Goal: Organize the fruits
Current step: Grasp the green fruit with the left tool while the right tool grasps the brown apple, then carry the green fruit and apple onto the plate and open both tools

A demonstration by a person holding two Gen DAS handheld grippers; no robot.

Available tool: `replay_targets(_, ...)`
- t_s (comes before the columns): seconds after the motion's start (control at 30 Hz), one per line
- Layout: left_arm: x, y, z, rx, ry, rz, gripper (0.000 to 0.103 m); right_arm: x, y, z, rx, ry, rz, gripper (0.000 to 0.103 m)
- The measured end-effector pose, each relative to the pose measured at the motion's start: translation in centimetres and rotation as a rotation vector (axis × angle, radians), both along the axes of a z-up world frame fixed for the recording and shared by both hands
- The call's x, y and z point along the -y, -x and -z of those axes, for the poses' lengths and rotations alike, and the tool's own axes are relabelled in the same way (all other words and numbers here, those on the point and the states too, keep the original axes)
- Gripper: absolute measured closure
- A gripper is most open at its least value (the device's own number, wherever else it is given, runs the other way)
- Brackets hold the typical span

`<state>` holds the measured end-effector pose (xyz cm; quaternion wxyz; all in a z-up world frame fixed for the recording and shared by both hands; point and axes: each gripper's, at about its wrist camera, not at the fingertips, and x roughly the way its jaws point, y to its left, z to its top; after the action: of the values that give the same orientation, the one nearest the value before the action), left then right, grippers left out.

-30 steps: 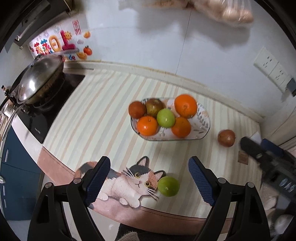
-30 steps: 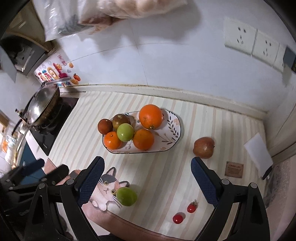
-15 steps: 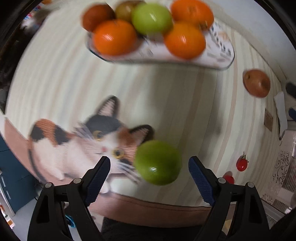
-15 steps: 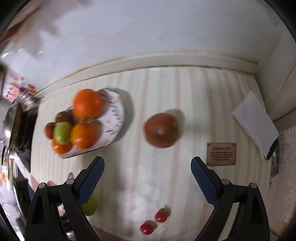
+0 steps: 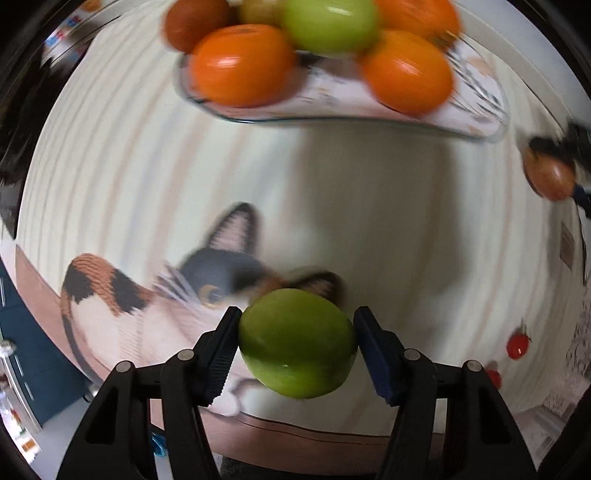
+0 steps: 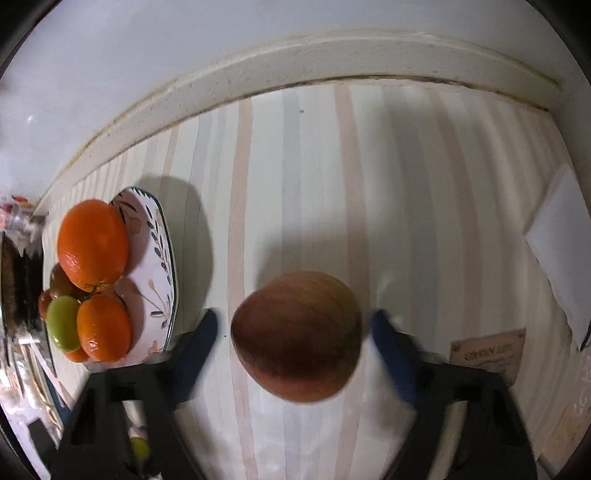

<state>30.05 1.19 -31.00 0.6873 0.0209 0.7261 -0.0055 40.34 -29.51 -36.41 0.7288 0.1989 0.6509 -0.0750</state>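
- Shallow oval patterned ceramic plate [image 5: 476, 110]: stood toward the back of the striped table mat [image 6: 406, 184], already loaded with several round oranges [image 5: 240, 66], a green apple [image 5: 328, 22] and a couple of darker brownish fruits.
- Loose round green apple [image 5: 297, 343]: lay on the cat picture [image 5: 155, 306] at the mat's near edge, apart from the plate.
- Left gripper [image 5: 295, 341]: pointed down over that apple; its jaws were closing, both pads at the apple's sides and seemingly touching.
- Loose round reddish-brown fruit [image 6: 299, 336]: rested on the stripes, to the right of the plate.
- Right gripper [image 6: 293, 345]: straddled it with jaws closing, blurred; a sliver of mat showed on either side, so no grip yet.
- Two small red cherry tomatoes [image 5: 517, 343]: lay near the mat's right front corner, untouched.
- Progress, as I judged it: most fruit sat on the plate; the two loose fruits still needed lifting across, and perhaps the tomatoes.
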Motion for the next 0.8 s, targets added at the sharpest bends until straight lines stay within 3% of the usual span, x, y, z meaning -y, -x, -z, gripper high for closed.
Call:
replay_targets(0.17,-2.7,-0.6,-0.2,0.005,0.005,-0.063,0.043,-2.2,0.8,0.0,0.001,-0.015,-0.073,0.032)
replay_targets(0.47,-5.0,-1.4,0.0,-0.018,0.069,-0.073,0.042,-12.1,6.7,-0.7,-0.047,-0.149,-0.294,0.032)
replay_targets(0.63,-5.3,-2.4,0.8,-0.022,0.065,-0.049,0.043,-14.4,7.9,0.9,-0.084,-0.152,-0.316,0.032)
replay_targets(0.8,-4.3,-2.0,0.9,-0.012,0.051,-0.023,0.043,-13.9,8.0,0.7,-0.057,-0.161,-0.280,0.032)
